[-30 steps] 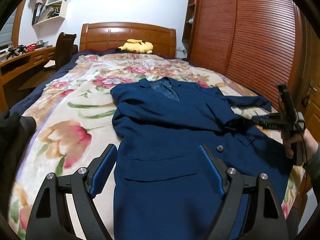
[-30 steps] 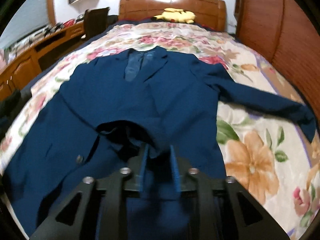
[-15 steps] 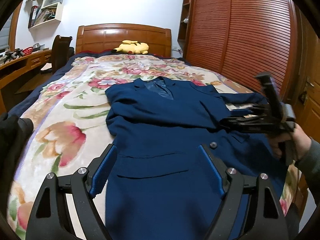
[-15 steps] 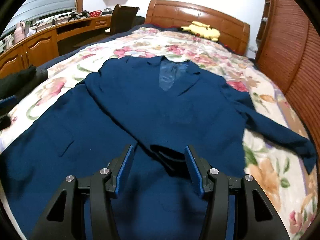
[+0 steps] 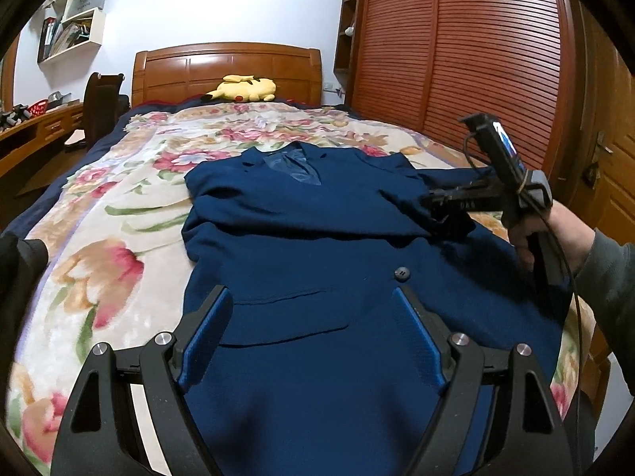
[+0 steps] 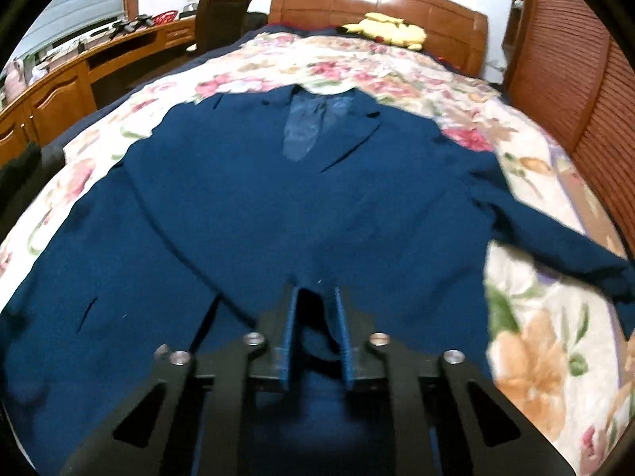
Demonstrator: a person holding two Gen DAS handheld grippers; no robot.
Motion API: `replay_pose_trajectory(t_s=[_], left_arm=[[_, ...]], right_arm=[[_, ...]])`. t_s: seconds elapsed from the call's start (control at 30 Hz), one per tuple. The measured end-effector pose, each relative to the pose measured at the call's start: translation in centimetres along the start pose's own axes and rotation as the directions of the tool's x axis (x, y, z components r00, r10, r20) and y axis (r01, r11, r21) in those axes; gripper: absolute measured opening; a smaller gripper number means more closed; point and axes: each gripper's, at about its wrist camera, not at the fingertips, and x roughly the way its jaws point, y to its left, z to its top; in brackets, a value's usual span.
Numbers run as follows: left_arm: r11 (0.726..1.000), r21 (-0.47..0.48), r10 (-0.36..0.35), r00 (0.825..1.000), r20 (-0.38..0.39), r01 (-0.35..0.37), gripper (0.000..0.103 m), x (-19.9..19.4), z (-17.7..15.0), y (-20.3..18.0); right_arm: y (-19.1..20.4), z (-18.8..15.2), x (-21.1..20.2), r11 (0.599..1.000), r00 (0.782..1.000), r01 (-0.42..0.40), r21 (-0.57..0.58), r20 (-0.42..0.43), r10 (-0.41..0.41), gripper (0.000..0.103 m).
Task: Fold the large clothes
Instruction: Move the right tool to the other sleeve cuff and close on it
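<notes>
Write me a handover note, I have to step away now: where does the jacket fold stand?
Left hand-held gripper: open, empty, above the blue jacket's lower front.
Right hand-held gripper: jaws have just been closing, nearly shut at the folded sleeve's cuff; fabric shows between them, grip unclear.
Jacket: front up on the floral bedspread.
Done: one sleeve folded across the chest.
Left: the other sleeve, spread out sideways, then the body.

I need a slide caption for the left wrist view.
Open left gripper above a navy blazer on a floral bedspread; right gripper at its sleeve.
</notes>
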Motion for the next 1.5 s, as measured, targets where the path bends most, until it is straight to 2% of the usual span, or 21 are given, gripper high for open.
replay_pose_trajectory(t_s=[0.23,0.37,0.47,0.57,0.63,0.7,0.73,0.8,0.87,0.97,1.07,1.2,1.37,1.5], left_arm=[[1.000,0.009,-0.006,1.000,-0.006,0.006,0.083,0.8,0.1,-0.8],[1.000,0.010,-0.012,1.000,-0.010,0.012,0.083,1.1,0.3,-1.1],[1.000,0.009,-0.020,1.000,-0.009,0.020,0.083,1.4,0.4,-1.4],[1.000,0.010,-0.027,1.000,-0.008,0.027,0.083,1.8,0.6,-1.9],[0.999,0.011,-0.033,0.999,-0.011,0.033,0.083,2.1,0.7,-2.2],[0.999,0.008,-0.037,0.999,-0.013,0.037,0.083,2.4,0.9,-2.4],[0.999,0.006,-0.040,0.999,-0.015,0.040,0.083,2.6,0.9,-2.6],[0.999,0.003,-0.047,0.999,-0.013,0.047,0.083,2.8,1.0,-2.8],[0.999,0.002,-0.045,0.999,-0.012,0.045,0.086,3.0,1.2,-3.1],[0.999,0.011,-0.034,0.999,-0.005,0.034,0.103,3.2,1.3,-3.5],[0.999,0.021,-0.025,1.000,-0.009,0.025,0.103,3.4,1.5,-3.8],[0.999,0.035,0.014,1.000,-0.002,-0.014,0.103,3.4,1.6,-3.7],[0.998,0.025,0.052,0.999,0.011,-0.052,0.103,3.7,1.9,-3.1],[0.999,0.007,0.052,0.999,-0.012,-0.052,0.103,4.6,1.8,-2.7]], right_arm=[[-3.2,1.7,-0.2,0.989,0.990,0.133,0.059,0.038,-0.135,0.013],[-4.5,2.1,-0.3,0.967,0.970,0.236,0.091,0.037,-0.240,0.013],[-5.4,2.2,-0.4,0.950,0.957,0.285,0.124,0.024,-0.290,0.013],[-5.7,2.0,-1.0,0.942,0.953,0.293,0.167,0.033,-0.302,0.013],[-5.3,1.8,-1.3,0.946,0.957,0.274,0.174,0.045,-0.285,0.020],[-5.5,1.6,-1.2,0.950,0.961,0.259,0.171,0.054,-0.272,0.034],[-5.7,1.4,-1.2,0.953,0.962,0.253,0.169,0.058,-0.266,0.037],[-6.0,1.0,-1.5,0.956,0.964,0.245,0.161,0.062,-0.258,0.048],[-6.8,0.7,-1.8,0.957,0.964,0.243,0.157,0.070,-0.257,0.055],[-8.8,0.3,-2.1,0.953,0.961,0.252,0.171,0.075,-0.268,0.055],[-11.3,-0.6,-2.0,0.939,0.952,0.281,0.198,0.067,-0.299,0.056],[-15.2,-2.0,-1.5,0.915,0.937,0.328,0.234,0.043,-0.347,0.068],[-20.6,-4.1,-0.4,0.864,0.908,0.409,0.294,-0.037,-0.417,0.069],[-24.3,-5.0,-0.1,0.828,0.883,0.461,0.320,-0.074,-0.463,0.069]])
